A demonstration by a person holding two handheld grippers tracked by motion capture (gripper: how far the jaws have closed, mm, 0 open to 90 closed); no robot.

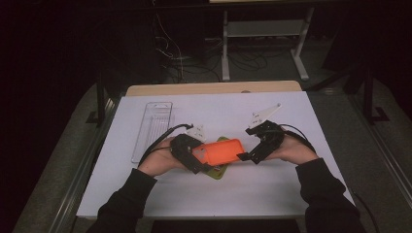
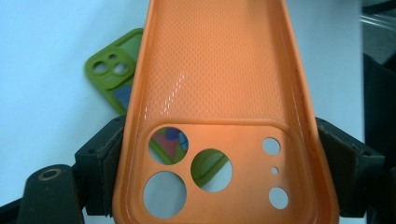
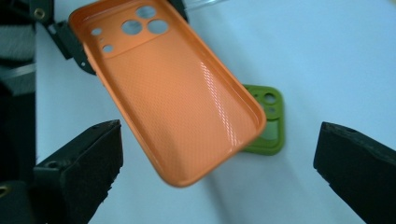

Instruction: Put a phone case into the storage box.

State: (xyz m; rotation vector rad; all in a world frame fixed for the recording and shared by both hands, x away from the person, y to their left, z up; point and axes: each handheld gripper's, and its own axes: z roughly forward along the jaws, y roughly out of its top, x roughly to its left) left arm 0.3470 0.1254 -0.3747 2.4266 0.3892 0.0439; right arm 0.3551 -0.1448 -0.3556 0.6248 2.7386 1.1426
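One orange case (image 2: pixel 219 84) clamped in left tongs (image 2: pixel 224 172), right tongs (image 3: pixel 217 172) agape

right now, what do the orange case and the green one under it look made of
Orange case: likely soft silicone or flexible plastic, matte with a fine dotted inner texture and a faint sheen streak. Green case: looks like the same rubbery matte material, with rounded, moulded edges.

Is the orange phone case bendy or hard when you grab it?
Probably bendy: the orange phone case is a thin, empty shell, so likely light too. The left gripper clamps its camera end, yet it juts out without drooping, so it keeps some stiffness. Its glossy inside may be slippery.
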